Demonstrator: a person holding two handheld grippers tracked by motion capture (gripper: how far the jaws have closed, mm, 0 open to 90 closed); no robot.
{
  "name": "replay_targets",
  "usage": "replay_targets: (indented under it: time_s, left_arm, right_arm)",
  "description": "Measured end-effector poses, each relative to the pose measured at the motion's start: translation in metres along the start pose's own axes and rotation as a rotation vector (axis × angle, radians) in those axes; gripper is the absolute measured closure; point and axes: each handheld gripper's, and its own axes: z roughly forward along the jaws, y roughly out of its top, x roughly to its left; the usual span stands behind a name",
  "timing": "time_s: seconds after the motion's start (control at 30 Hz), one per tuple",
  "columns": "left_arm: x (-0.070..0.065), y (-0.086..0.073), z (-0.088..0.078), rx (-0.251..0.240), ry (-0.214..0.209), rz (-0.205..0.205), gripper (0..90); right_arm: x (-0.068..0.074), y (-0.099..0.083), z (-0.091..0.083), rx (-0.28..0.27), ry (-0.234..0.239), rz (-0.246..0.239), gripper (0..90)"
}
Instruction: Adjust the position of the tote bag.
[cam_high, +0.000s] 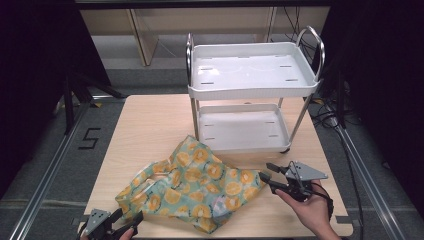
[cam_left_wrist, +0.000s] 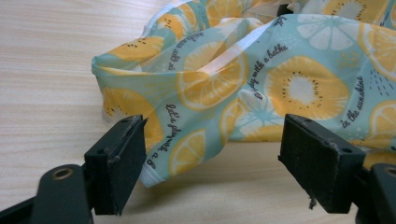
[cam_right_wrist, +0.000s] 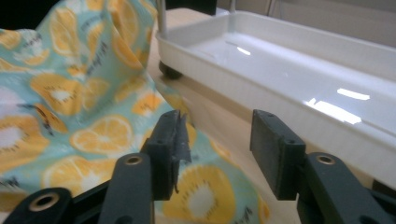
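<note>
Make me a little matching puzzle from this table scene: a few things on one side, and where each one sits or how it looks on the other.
Things:
1. patterned bag
2. white cart
3. left gripper
4. right gripper

Descriptions:
A. stands at the far side of the table, both shelves bare
B. open, at the bag's near left corner
C. lies crumpled on the wood, teal with orange slices
D. open, at the bag's right edge, near the cart

Pairs: 1-C, 2-A, 3-B, 4-D

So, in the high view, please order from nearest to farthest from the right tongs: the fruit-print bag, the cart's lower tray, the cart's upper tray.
From the right tongs:
1. Fruit-print bag, just to their left on the table, at the tips.
2. Cart's lower tray, behind them, on the table's far half.
3. Cart's upper tray, above the lower one and farther back.
</note>
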Motion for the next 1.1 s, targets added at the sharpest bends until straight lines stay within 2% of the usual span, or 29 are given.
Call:
replay_targets:
  time_s: [0.07, 0.1, 0.13, 0.23, 0.3, 0.33, 0.37, 0.43, 0.6, 0.7, 0.77, 0.83, 1.1]
  left_arm:
    - [0.002, 0.001, 0.0, -0.003, -0.005, -0.01, 22.1]
    - [0.003, 0.002, 0.0, -0.005, -0.007, -0.015, 22.2]
    - [0.003, 0.003, -0.001, 0.0, -0.003, -0.015, 22.3]
    - [0.007, 0.005, -0.003, 0.006, -0.004, -0.023, 22.7]
    - [0.011, 0.006, -0.003, 0.021, -0.005, -0.024, 22.7]
    - [0.011, 0.006, -0.003, 0.021, -0.005, -0.024, 22.6]
    - [0.014, 0.007, -0.003, 0.032, -0.005, -0.038, 22.6]
    - [0.018, 0.009, -0.001, 0.043, -0.018, -0.055, 22.6]
    - [0.02, 0.01, 0.001, 0.066, -0.033, -0.063, 22.7]
    - [0.019, 0.011, 0.004, 0.082, -0.045, -0.055, 22.5]
    - [0.021, 0.011, 0.007, 0.09, -0.046, -0.056, 22.5]
    - [0.023, 0.012, 0.009, 0.095, -0.049, -0.072, 22.4]
    - [0.019, 0.013, 0.007, 0.111, -0.062, -0.075, 22.0]
  right_arm:
    - [0.005, 0.006, -0.001, -0.005, -0.006, 0.006, 51.4]
    - [0.006, 0.01, 0.001, -0.01, 0.018, -0.009, 50.8]
    - [0.008, 0.014, 0.002, -0.013, 0.021, -0.037, 50.6]
    - [0.017, 0.028, 0.007, -0.02, 0.037, -0.046, 48.4]
    - [0.022, 0.036, 0.013, -0.032, 0.046, -0.089, 48.4]
    - [0.022, 0.036, 0.013, -0.032, 0.046, -0.089, 48.4]
    - [0.024, 0.041, 0.016, -0.037, 0.043, -0.105, 48.3]
    - [0.029, 0.049, 0.024, -0.037, 0.068, -0.118, 47.9]
    - [0.039, 0.066, 0.042, -0.007, 0.117, -0.14, 46.5]
    - [0.043, 0.074, 0.052, -0.008, 0.131, -0.135, 46.3]
    - [0.045, 0.08, 0.058, 0.019, 0.155, -0.144, 46.1]
    - [0.048, 0.085, 0.064, 0.031, 0.163, -0.146, 45.7]
    - [0.058, 0.106, 0.091, 0.056, 0.203, -0.175, 44.9]
